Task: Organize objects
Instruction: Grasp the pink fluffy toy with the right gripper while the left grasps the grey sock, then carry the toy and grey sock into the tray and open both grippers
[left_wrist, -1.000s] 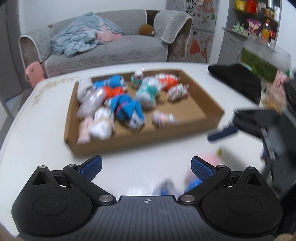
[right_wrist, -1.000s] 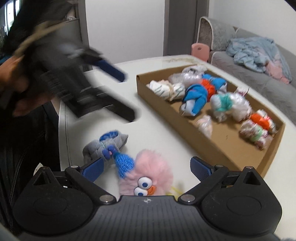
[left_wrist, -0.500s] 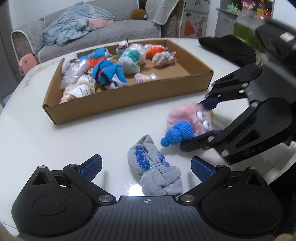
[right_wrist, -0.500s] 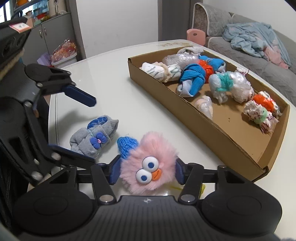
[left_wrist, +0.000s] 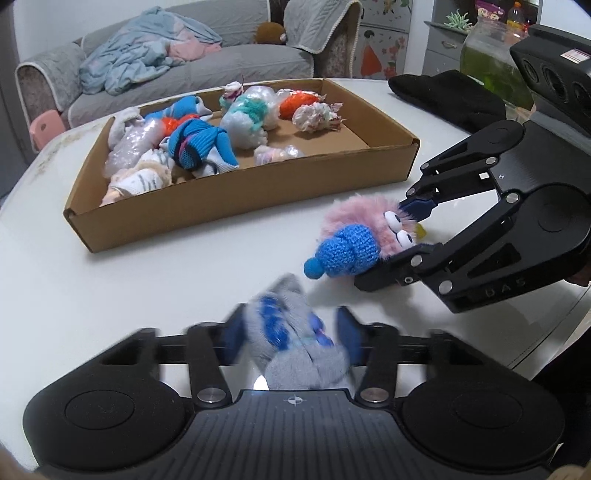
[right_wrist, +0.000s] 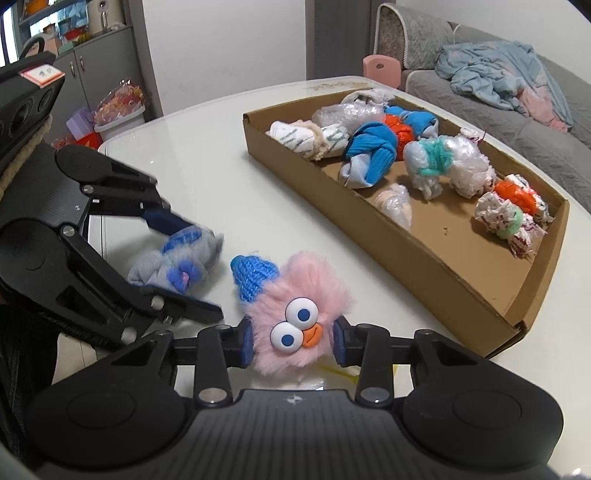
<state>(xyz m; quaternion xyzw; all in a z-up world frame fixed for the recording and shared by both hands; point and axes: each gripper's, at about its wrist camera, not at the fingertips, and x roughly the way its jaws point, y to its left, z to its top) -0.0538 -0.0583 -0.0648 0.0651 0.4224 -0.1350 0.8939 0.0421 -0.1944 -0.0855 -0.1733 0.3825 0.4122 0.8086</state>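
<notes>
On the white table (left_wrist: 110, 295), the left gripper (left_wrist: 290, 341) clamps a blurred grey-and-blue rolled sock (left_wrist: 295, 343). Just beside it, the right gripper (right_wrist: 293, 341) squeezes a pink fuzzy toy (right_wrist: 295, 302) wearing a blue knit hat. Beyond them, a cardboard tray (right_wrist: 424, 251) holds rolled socks and plastic-wrapped bundles.

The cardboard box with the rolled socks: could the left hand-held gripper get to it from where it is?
Probably yes. The left hand-held gripper is shut on the grey sock bundle, and only bare white table lies between it and the cardboard box, whose top is open.
</notes>
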